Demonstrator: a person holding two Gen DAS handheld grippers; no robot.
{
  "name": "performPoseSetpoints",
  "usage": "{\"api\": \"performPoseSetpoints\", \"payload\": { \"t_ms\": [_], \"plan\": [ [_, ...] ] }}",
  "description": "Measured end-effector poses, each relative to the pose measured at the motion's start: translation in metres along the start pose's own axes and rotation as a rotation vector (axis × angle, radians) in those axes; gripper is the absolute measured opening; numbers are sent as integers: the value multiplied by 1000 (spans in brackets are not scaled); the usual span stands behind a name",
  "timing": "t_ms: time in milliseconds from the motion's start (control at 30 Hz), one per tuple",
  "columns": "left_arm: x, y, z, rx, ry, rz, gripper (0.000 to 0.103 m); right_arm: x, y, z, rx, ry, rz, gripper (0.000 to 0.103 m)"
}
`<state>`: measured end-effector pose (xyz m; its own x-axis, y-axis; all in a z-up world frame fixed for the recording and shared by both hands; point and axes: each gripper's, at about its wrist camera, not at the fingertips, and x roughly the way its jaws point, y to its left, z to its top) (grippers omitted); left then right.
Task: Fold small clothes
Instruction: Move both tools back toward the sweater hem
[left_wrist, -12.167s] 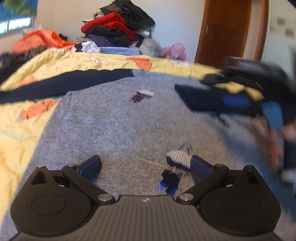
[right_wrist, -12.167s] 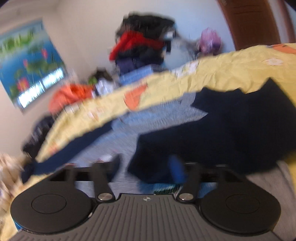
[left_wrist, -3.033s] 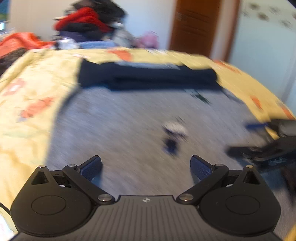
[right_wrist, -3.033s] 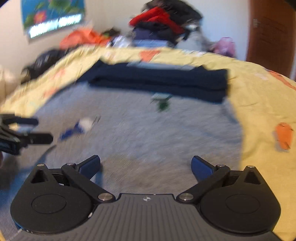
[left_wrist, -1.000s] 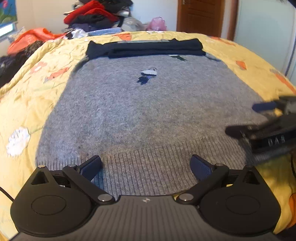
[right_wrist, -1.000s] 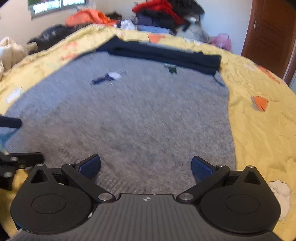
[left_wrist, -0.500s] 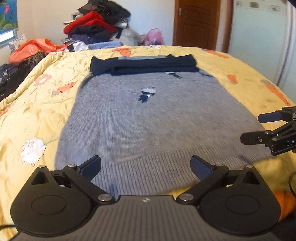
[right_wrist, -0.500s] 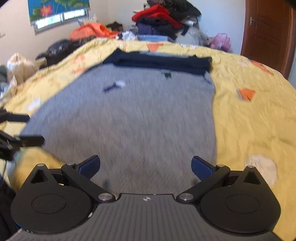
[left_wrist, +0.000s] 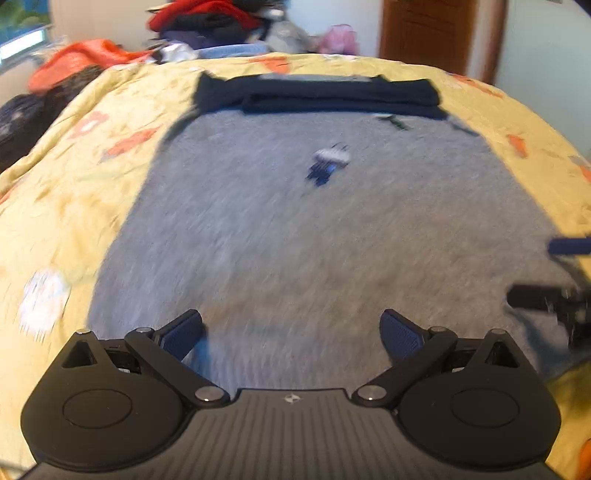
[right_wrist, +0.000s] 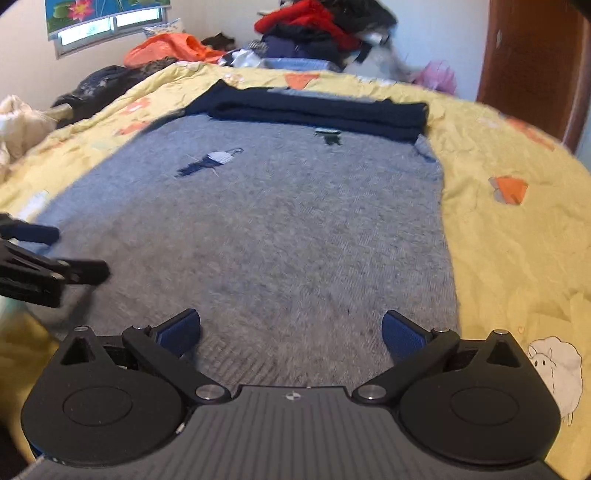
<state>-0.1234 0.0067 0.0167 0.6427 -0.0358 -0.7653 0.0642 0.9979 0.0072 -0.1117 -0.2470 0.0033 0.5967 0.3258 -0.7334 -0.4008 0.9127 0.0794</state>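
Around us: a clothes pile (right_wrist: 314, 29) against the far wall, a door (right_wrist: 532, 62) to the right, nothing blocking our way. The grey sweater (left_wrist: 314, 236) lies flat on the yellow bed (right_wrist: 517, 229), its navy sleeves (right_wrist: 317, 110) folded across the far end. Our left tool (left_wrist: 291, 332) and right tool (right_wrist: 291, 332) both gape wide, empty, over the near hem, lower than half a second ago.

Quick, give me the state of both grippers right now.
Left gripper: open, holding nothing, low over the hem of the grey sweater.
Right gripper: open, holding nothing, also over the hem.
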Motion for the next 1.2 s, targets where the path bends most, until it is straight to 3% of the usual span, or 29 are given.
{"api": "performPoseSetpoints", "payload": {
  "t_ms": [133,267,400,500,533,600,1033,1200],
  "plan": [
    [22,-4,56,77,-113,46,103,7,-9,61,4,-99,0,103],
    [66,7,114,4,-183,35,103,58,-26,133,78,-191,-54,103],
    [112,13,145,-43,-205,85,103,132,-40,171,161,-135,-171,103],
    [147,20,143,-51,-141,134,103,168,-47,167,199,-73,-215,103],
    [147,27,137,-107,-169,96,103,171,-44,159,176,-102,-242,103],
    [144,35,135,-129,-174,67,103,169,-40,151,155,-137,-244,103],
    [148,28,138,-91,-157,92,103,167,-41,148,165,-138,-250,103],
    [110,25,101,-34,-154,124,103,140,-28,123,133,-109,-231,103]
  ]
}}
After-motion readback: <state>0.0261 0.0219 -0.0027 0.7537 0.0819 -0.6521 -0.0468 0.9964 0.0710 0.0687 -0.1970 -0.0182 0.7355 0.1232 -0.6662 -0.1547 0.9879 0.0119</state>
